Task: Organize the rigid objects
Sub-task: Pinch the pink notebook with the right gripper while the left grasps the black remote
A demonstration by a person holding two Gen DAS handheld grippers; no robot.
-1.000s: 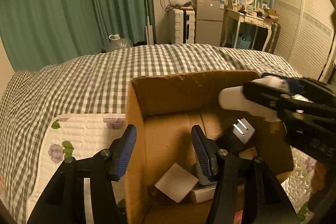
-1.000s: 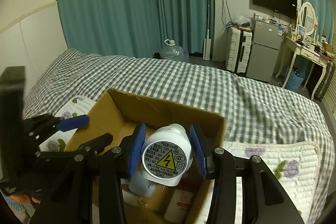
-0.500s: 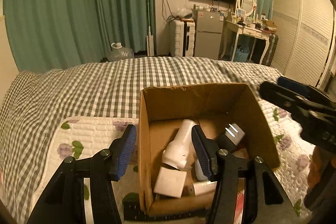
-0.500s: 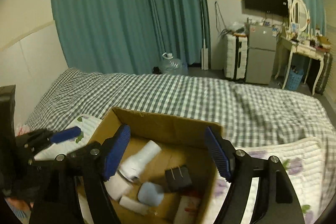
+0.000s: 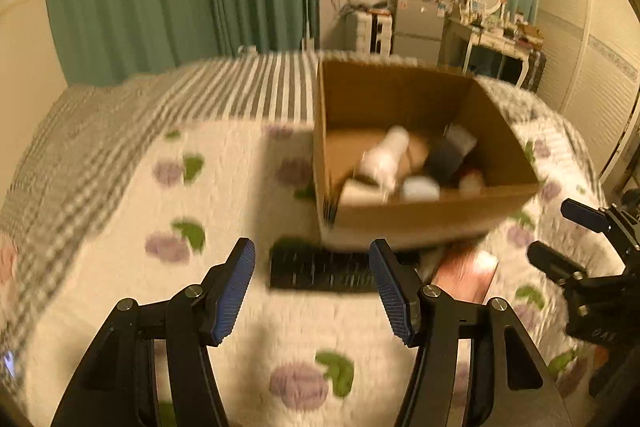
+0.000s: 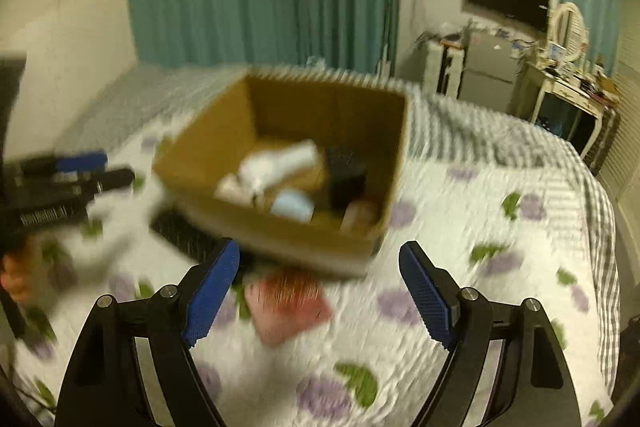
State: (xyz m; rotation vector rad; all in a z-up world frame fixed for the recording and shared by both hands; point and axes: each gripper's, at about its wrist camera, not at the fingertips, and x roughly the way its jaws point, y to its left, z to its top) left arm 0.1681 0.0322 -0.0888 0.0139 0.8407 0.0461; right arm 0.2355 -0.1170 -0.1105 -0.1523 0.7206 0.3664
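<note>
Left gripper (image 5: 312,291) and right gripper (image 6: 318,293): fingers spread, empty. Cardboard box (image 5: 420,223) holds a white, apparently bottle-shaped item (image 5: 384,157).

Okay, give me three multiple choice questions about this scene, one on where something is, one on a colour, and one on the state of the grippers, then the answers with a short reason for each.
1. Where is the white plug-in device?
A. inside the cardboard box
B. in the right gripper
C. on the floor

2. What colour are the pads on the jaws?
A. red
B. blue
C. yellow

3. How do the jaws of the left gripper stand?
A. shut on the black keyboard
B. shut on nothing
C. open and empty

Answers:
1. A, it lies among other items within the box walls in both views.
2. B, both wrist views show blue ribbed pads.
3. C, the jaws are spread wide with only the quilt and keyboard seen beyond them.
</note>
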